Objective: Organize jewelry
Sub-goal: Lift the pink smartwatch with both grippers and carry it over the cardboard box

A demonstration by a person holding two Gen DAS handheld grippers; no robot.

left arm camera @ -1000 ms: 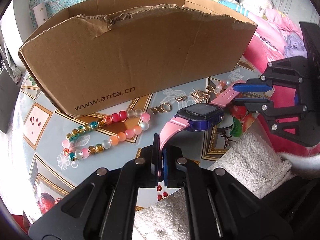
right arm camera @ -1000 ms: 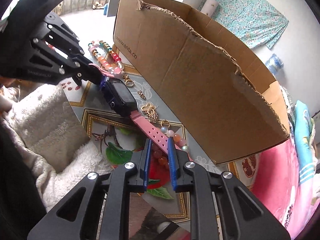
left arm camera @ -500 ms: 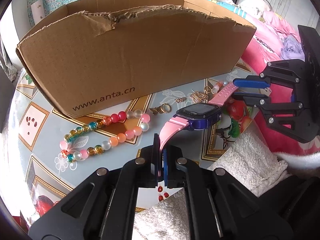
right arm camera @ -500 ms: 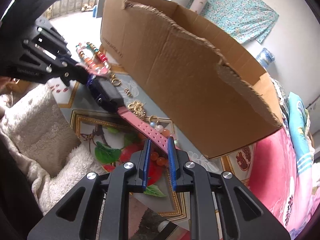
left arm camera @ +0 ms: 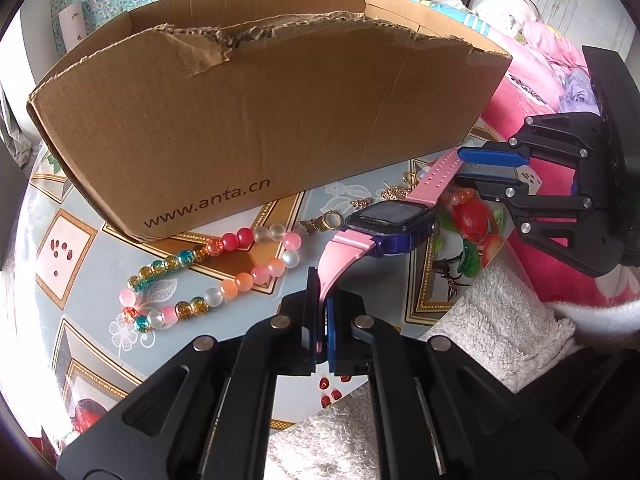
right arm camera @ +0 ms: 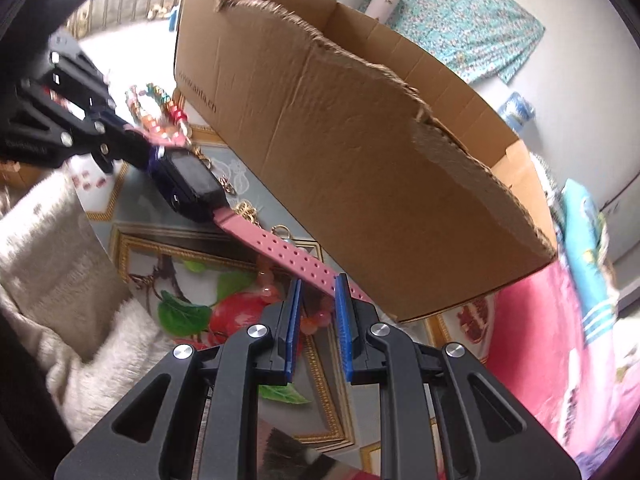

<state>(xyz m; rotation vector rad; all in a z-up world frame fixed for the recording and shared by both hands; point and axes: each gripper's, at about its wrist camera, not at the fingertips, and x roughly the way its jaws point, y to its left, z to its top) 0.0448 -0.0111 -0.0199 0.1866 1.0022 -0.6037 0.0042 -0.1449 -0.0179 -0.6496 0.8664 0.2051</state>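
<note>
The pink-strapped, purple-cased watch hung stretched above the patterned table, the left gripper and right gripper each clamping one strap end, apparently to carry it flat toward the torn brown cardboard box.

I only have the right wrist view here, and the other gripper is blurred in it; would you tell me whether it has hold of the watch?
Observer: Yes. In the left wrist view the left gripper is shut on the plain pink strap end of the watch.
Operator: Thank you. Is the bead bracelet caught up with it?
Observer: No. The bead bracelet lies as a flat loop on the table in front of the cardboard box, beside the strap but not caught on it.
Operator: And my own grip?
Observer: From that side, the holed strap end sits between the blue pads of the right gripper.
</note>
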